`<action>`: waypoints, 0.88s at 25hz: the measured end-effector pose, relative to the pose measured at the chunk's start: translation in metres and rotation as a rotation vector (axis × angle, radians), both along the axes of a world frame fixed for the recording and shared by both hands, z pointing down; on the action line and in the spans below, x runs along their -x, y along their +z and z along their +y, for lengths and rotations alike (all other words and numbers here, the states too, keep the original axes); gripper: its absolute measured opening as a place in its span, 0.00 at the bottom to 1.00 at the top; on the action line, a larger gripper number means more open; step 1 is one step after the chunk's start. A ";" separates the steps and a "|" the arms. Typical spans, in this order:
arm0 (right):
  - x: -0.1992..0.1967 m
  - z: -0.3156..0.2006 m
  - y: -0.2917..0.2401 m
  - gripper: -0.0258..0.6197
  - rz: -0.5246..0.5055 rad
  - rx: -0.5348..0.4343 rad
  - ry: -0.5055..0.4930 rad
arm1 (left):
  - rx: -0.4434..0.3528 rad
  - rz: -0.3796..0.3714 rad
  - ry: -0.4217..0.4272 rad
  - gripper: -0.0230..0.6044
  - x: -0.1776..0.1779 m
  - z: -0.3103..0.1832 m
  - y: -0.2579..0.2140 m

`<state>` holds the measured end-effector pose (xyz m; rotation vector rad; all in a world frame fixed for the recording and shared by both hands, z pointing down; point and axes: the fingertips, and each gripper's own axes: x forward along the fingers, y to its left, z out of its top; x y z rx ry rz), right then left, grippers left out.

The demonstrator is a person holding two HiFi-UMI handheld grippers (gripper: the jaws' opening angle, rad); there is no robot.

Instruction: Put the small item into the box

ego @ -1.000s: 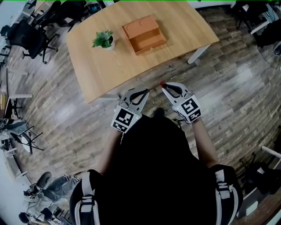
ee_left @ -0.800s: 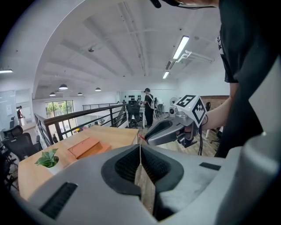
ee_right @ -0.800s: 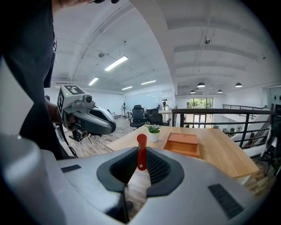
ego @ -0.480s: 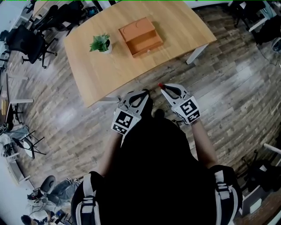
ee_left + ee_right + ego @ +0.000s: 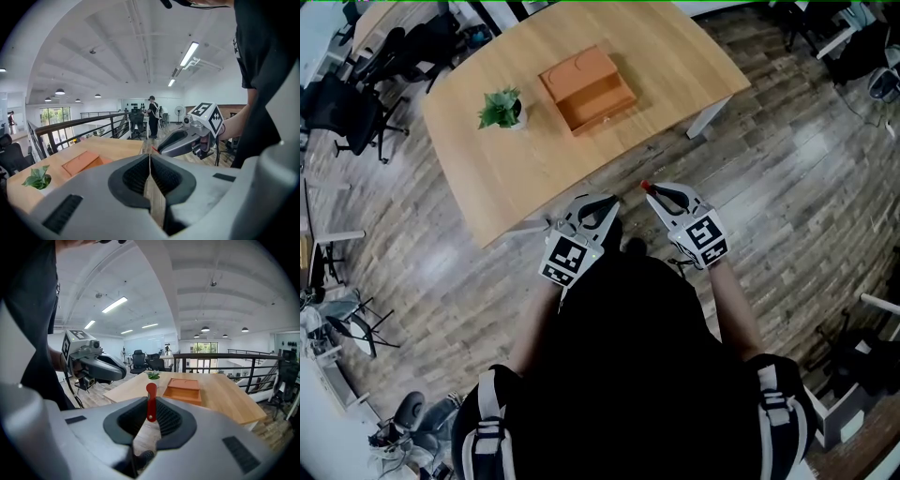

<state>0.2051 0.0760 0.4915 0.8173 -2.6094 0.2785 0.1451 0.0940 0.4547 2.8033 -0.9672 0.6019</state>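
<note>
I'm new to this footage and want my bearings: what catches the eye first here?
The small red item pinched in the right gripper stands out most. Ahead of the person, on the wooden table, an orange box sits beside a potted plant.

Potted plant [image 5: 500, 107] on wooden table [image 5: 675, 66]

Box [image 5: 586, 89] on table [image 5: 675, 56] — plant [image 5: 500, 108] beside, to its left
</note>
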 end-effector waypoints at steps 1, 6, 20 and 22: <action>0.003 -0.005 0.000 0.14 0.000 0.001 -0.001 | 0.006 0.003 -0.002 0.08 0.003 -0.005 0.002; 0.021 -0.035 -0.001 0.14 -0.009 0.013 -0.009 | 0.024 0.009 -0.015 0.08 0.020 -0.036 0.009; 0.075 -0.148 -0.003 0.14 0.026 0.008 -0.026 | 0.027 0.029 -0.012 0.08 0.071 -0.148 0.016; 0.083 -0.159 0.001 0.14 0.035 0.010 -0.029 | 0.031 0.030 -0.008 0.08 0.079 -0.159 0.018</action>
